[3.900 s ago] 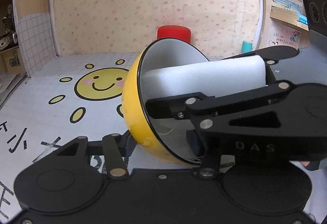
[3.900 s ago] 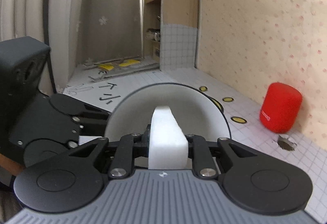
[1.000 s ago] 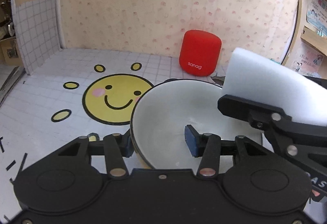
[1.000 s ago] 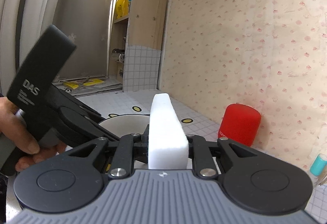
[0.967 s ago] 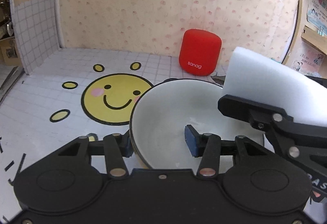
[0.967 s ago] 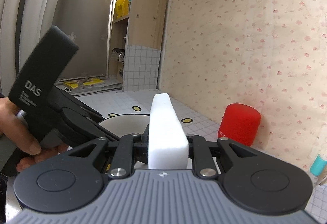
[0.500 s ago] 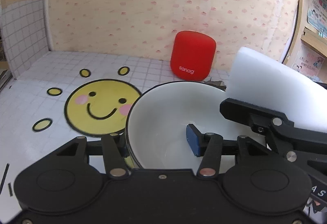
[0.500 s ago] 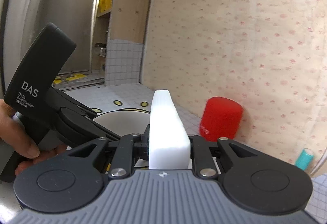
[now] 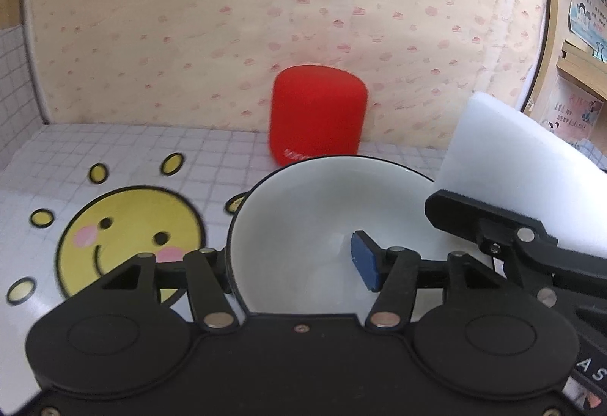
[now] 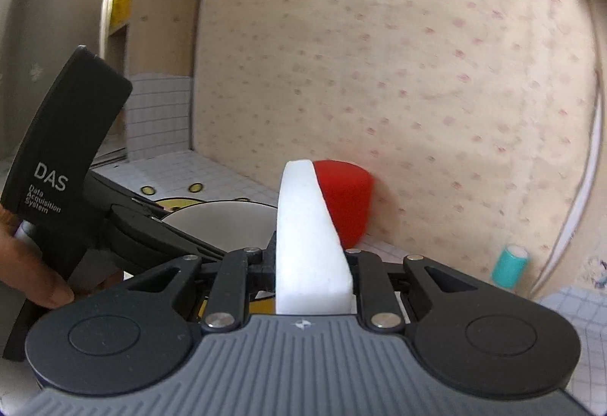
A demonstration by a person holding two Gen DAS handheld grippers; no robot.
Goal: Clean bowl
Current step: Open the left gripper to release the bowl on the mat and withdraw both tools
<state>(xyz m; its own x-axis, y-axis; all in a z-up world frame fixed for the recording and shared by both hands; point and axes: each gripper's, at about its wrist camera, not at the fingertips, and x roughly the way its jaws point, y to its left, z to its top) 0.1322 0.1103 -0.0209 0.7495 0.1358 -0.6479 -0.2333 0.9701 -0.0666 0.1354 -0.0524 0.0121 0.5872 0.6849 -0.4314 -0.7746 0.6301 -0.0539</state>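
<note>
The bowl [image 9: 326, 226] stands upright on the table [image 9: 125, 146], toward its back edge, just in front of the red speaker [image 9: 316, 116] and beside the sun face [image 9: 129, 237]. The left gripper [image 9: 292, 264] straddles the bowl's near rim, 1 finger outside and the blue pad [image 9: 364, 260] inside, clear of the wall; its jaws are opening. The right gripper [image 10: 307, 264] is clamped on the sponge [image 10: 307, 237], held on edge above the bowl's right side. A hand [image 10: 34, 272] holds the left gripper.
</note>
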